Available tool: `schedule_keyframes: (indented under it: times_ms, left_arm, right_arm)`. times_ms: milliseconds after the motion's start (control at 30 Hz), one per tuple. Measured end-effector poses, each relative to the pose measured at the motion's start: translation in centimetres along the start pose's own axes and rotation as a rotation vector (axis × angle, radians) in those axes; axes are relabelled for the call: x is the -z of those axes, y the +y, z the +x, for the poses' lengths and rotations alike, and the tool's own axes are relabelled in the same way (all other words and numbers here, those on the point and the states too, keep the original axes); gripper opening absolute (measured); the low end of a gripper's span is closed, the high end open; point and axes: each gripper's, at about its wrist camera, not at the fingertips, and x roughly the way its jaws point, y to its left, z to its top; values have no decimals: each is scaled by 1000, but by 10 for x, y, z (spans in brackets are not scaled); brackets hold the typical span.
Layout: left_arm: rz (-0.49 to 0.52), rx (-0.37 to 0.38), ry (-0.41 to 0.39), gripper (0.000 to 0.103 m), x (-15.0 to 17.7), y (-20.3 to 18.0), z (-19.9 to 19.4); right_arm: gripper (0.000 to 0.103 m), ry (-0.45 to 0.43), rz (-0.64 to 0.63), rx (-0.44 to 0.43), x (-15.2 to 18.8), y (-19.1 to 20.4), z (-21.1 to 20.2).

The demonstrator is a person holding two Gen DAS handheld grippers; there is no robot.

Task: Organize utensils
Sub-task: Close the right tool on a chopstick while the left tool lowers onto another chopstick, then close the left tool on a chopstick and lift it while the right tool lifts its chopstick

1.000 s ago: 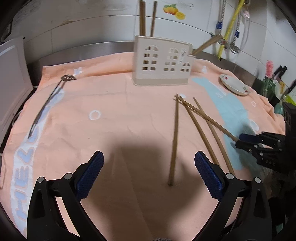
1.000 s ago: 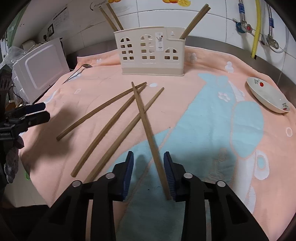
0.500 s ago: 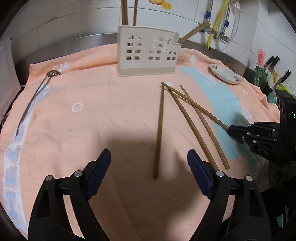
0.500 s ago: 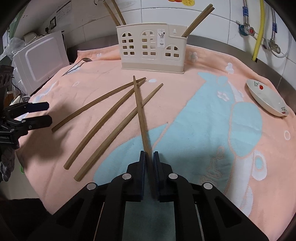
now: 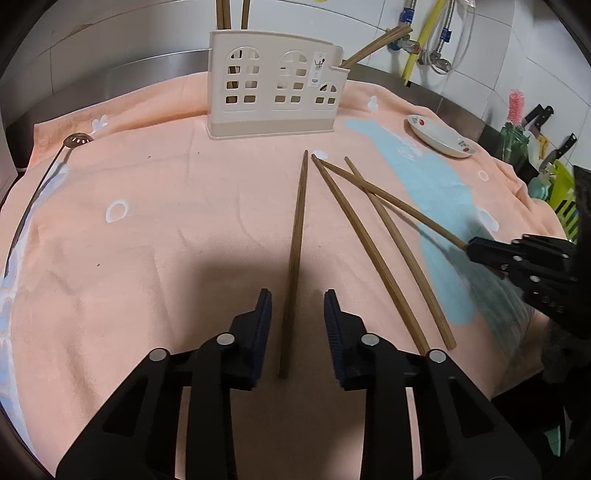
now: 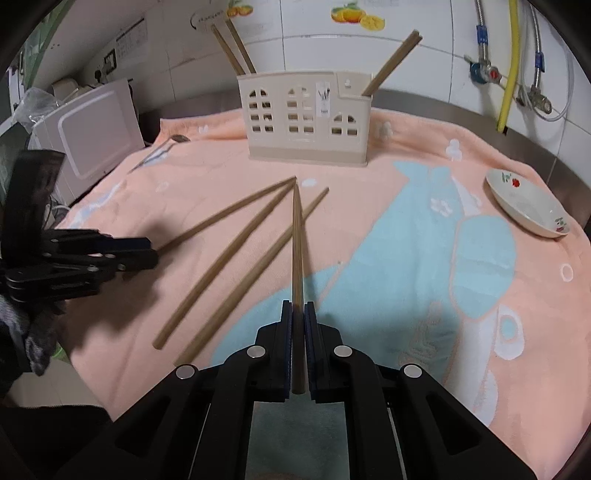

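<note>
Right claw [image 6: 298,314] clamps one chopstick [image 6: 296,236]; left claw [image 5: 297,308], jaws parted, straddles another chopstick [image 5: 296,251] on the towel [image 5: 147,229].

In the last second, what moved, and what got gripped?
The right gripper closed on one chopstick and now holds it. The left gripper moved in around the leftmost chopstick, jaws narrowed but still open. The utensil holder, dish and other two chopsticks stayed put.

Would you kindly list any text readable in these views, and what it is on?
None is legible.
Sticker on the utensil holder: too small to read.
Wall signs: print blurred.
Towel lettering: cut off at the frame edge, unreadable.
</note>
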Motion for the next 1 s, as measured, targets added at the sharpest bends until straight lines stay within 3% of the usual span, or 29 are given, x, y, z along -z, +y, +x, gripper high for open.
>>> schedule_keyframes:
  times_ms: [100, 300, 533, 1000]
  left_arm:
    - [-4, 2, 10, 20, -1, 0, 5]
    - [-7, -11, 12, 19, -3, 0, 9]
    - [19, -65, 20, 9, -6, -4, 12]
    - [22, -59, 39, 6, -8, -6, 9]
  right_arm:
    - [7, -25, 0, -3, -5, 2, -8]
    - [7, -59, -3, -3, -12, 6, -20]
    - [7, -72, 4, -3, -16, 7, -25]
    - [7, -98, 16, 8, -21, 7, -35]
